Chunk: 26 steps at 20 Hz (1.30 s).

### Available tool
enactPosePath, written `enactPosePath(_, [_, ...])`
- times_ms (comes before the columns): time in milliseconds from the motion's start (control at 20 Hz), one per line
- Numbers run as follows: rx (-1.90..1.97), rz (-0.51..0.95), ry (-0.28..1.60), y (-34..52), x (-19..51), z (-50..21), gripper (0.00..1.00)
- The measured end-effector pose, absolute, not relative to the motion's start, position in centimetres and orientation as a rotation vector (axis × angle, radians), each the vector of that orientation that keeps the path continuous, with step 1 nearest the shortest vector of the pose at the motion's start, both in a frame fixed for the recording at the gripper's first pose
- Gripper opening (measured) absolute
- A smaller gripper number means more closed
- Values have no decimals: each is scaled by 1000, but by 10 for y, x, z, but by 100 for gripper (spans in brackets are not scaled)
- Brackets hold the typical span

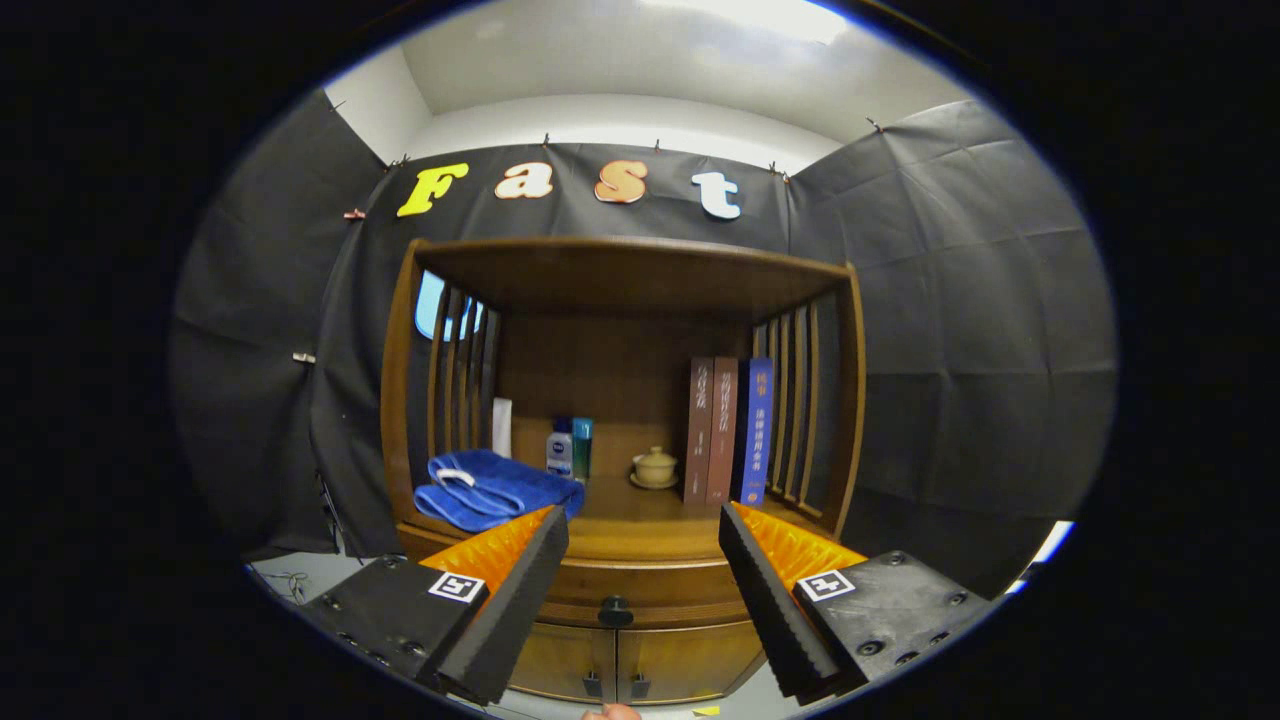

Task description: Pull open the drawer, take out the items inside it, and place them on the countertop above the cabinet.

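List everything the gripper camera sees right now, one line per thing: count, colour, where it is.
cabinet: one, brown wood, against the black cloth wall, slatted sides.
countertop: one, brown wood, the cabinet's open shelf surface.
drawer: one, brown, shut, under the countertop, between the fingers.
drawer knob: one, dark, centre of the drawer front.
lower doors: two, brown, shut, below the drawer.
towel: one, blue, folded, near end of the countertop beside the slats.
bottles: two, one pale with blue cap, one teal, behind the towel.
lidded cup: one, beige, on a saucer, mid-countertop.
books: three, two brown and one blue, upright by the other slats.
gripper: one, black pads, orange fingers, open, short of the knob.
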<state>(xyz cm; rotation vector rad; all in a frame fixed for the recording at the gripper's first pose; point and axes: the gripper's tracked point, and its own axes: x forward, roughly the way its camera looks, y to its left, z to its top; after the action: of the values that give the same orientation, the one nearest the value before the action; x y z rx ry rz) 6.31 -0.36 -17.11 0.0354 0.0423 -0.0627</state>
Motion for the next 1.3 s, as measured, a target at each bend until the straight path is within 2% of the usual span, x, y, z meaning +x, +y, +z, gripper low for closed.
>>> enactPosePath(200, [49, -49, 104, 8, 100, -263, 98])
enactPosePath(500, [86, -27, 158, 18, 141, -347, 97])
enactPosePath(700, [99, -31, 209, 27, 153, -374, 64])
enactPosePath(800, [91, -52, 237, 22, 157, -383, 63])
enactPosePath(900, [101, -46, 234, 23, 159, -383, 51])
enactPosePath(1150, [65, -37, 261, 23, 163, -388, 41])
enactPosePath(1200, [71, -39, 268, 22, 157, -385, 34])
enactPosePath(1300, [63, -41, 285, 23, 149, -383, 34])
